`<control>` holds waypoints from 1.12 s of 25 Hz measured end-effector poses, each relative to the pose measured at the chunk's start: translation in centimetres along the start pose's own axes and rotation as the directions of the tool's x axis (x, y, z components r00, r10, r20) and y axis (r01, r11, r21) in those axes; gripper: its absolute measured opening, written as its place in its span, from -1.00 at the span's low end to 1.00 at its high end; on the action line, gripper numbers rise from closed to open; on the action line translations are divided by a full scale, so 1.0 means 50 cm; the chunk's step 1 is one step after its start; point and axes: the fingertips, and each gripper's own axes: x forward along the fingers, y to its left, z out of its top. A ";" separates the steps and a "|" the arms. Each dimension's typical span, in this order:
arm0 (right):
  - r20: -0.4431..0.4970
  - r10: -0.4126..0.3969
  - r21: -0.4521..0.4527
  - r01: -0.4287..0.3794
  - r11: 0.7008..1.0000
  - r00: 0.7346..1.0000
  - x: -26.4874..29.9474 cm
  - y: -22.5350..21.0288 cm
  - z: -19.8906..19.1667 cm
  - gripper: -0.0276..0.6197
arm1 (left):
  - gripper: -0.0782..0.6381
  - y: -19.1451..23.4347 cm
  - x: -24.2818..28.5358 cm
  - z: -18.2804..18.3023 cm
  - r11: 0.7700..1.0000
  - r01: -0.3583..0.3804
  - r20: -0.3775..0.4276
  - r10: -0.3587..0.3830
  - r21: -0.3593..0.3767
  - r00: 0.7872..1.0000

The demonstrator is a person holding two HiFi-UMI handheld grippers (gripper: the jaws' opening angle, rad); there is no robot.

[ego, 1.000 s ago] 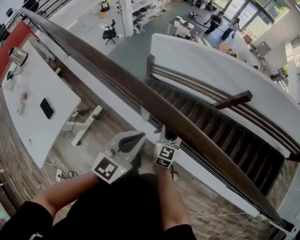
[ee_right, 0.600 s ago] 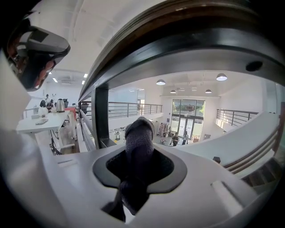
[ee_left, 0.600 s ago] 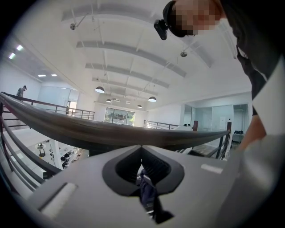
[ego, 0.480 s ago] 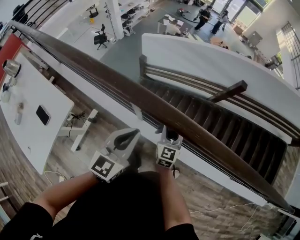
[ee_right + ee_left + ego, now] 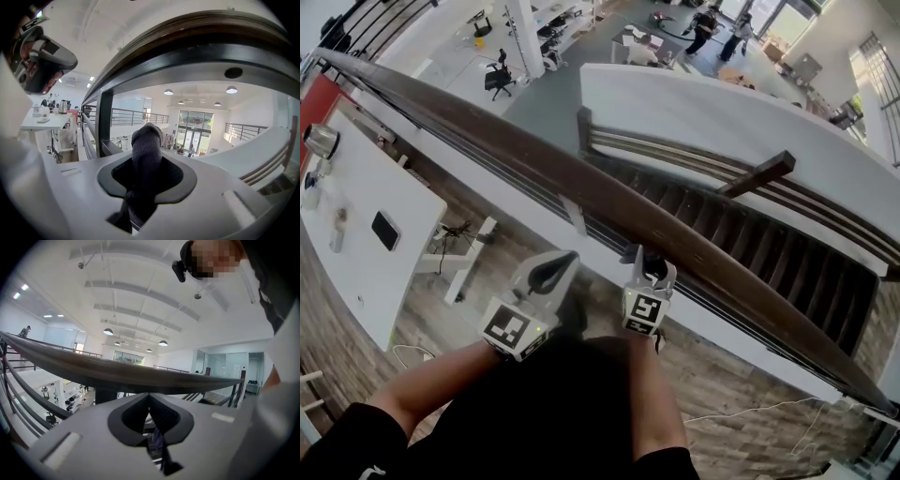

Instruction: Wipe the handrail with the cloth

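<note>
The dark wooden handrail (image 5: 581, 192) runs diagonally from upper left to lower right, over black metal bars. My right gripper (image 5: 649, 265) sits against the rail's near side, just below its top, shut on a dark grey cloth (image 5: 652, 270). In the right gripper view the cloth (image 5: 146, 136) stands bunched between the jaws of the right gripper (image 5: 147, 158), with the handrail (image 5: 187, 35) arching close overhead. My left gripper (image 5: 563, 258) hangs to the left, short of the rail, with nothing in it. In the left gripper view the tips of the left gripper (image 5: 149, 395) meet below the handrail (image 5: 117, 373).
A white table (image 5: 366, 272) with a kettle (image 5: 321, 141) and a phone (image 5: 385, 231) stands at the left. Beyond the rail a staircase (image 5: 741, 253) drops to a lower floor with desks and people. A railing post (image 5: 104, 124) is left of the right gripper. Cables lie on the wooden floor.
My right gripper has slid a little to the right along the handrail with the cloth. The left gripper has stayed about where it was. The head view has shifted slightly.
</note>
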 end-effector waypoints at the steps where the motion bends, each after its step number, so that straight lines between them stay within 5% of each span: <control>1: -0.003 -0.010 0.008 0.010 1.000 1.000 -0.003 -0.006 -0.001 -0.61 | -0.78 -0.002 0.002 0.000 1.000 0.005 -0.005 -0.005 0.003 1.000; 16: -0.039 -0.049 0.082 0.052 0.995 0.998 -0.063 -0.088 -0.041 -0.59 | -0.78 -0.107 0.075 0.013 0.992 0.128 -0.017 -0.127 0.020 0.992; 28: -0.059 -0.036 0.075 0.041 0.996 0.998 -0.100 -0.128 -0.068 -0.59 | -0.78 -0.152 0.089 0.014 0.995 0.094 -0.004 -0.094 -0.016 0.996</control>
